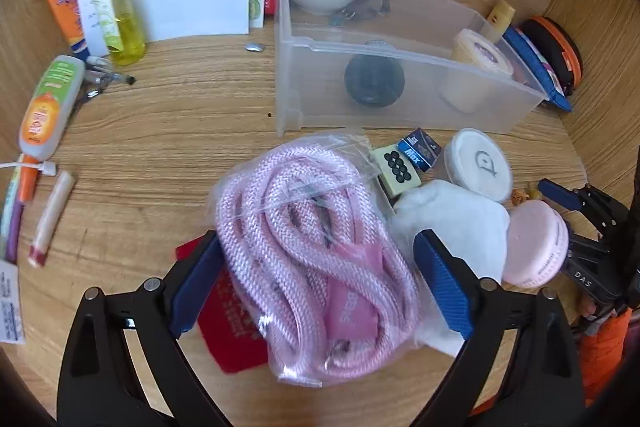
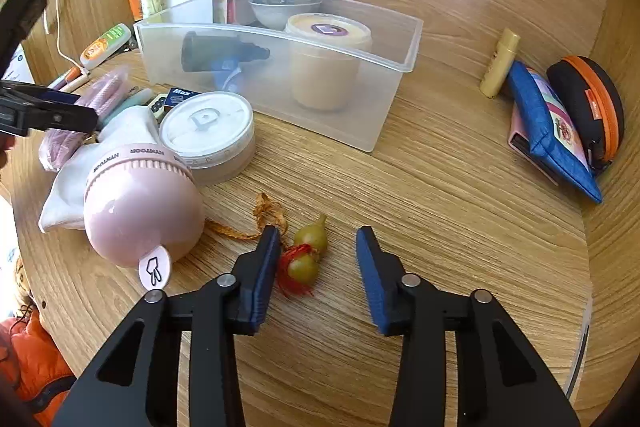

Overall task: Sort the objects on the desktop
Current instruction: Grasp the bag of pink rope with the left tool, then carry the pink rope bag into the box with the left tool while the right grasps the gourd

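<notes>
Left gripper (image 1: 316,277): jaws wide, straddling bagged pink rope (image 1: 312,231).
Right gripper (image 2: 318,275): jaws apart, gourd charm (image 2: 308,255) between, unpinched.
Stapler box (image 1: 418,149), 1 o'clock of rope: "Max".

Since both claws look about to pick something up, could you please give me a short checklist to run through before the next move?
1. Bagged pink rope sits between the left claw fingers: ok.
2. Left pads pressing on the bag: cannot tell.
3. Small gourd charm between the right claw fingers: ok, though off-centre, close to the left finger.
4. Right pads gripping the charm: not ok, gap remains on the right.
5. Clear bin has free room: ok.
6. Pink round gadget clear of the right claw: ok.
</notes>
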Demonstrator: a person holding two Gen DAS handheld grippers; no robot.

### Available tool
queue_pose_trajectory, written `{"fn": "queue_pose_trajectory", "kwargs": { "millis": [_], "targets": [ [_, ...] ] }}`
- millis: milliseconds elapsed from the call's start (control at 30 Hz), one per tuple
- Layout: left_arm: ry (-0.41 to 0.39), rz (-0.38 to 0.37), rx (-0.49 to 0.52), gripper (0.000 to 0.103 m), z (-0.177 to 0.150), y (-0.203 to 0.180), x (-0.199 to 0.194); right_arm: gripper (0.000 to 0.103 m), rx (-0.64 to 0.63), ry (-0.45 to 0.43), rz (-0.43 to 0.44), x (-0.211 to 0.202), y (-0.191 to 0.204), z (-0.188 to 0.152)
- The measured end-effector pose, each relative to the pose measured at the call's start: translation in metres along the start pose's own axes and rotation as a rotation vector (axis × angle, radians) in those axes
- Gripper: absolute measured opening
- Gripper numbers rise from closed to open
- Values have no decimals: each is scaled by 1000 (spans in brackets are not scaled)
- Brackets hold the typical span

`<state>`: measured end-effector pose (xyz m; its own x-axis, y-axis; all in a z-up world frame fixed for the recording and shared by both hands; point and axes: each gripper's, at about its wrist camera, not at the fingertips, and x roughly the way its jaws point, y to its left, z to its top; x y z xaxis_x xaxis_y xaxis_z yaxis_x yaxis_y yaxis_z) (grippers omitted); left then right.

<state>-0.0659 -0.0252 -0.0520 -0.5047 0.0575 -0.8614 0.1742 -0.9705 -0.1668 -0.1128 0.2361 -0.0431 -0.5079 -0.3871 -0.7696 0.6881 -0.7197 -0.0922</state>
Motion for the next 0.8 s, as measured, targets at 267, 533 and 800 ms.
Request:
{"fn": "queue_pose_trajectory", "kwargs": {
  "millis": [267, 533, 800],
  "targets": [
    [-48, 7, -2, 71, -2, 6, 2, 21, 45, -10, 16, -1, -5, 2],
    [-141, 41, 26, 65, 2, 5, -18, 21, 108, -91, -16, -21, -19, 16],
    [-249, 21, 32, 64, 15, 5, -50, 21, 117, -187, -44, -45, -24, 41]
  ]
}}
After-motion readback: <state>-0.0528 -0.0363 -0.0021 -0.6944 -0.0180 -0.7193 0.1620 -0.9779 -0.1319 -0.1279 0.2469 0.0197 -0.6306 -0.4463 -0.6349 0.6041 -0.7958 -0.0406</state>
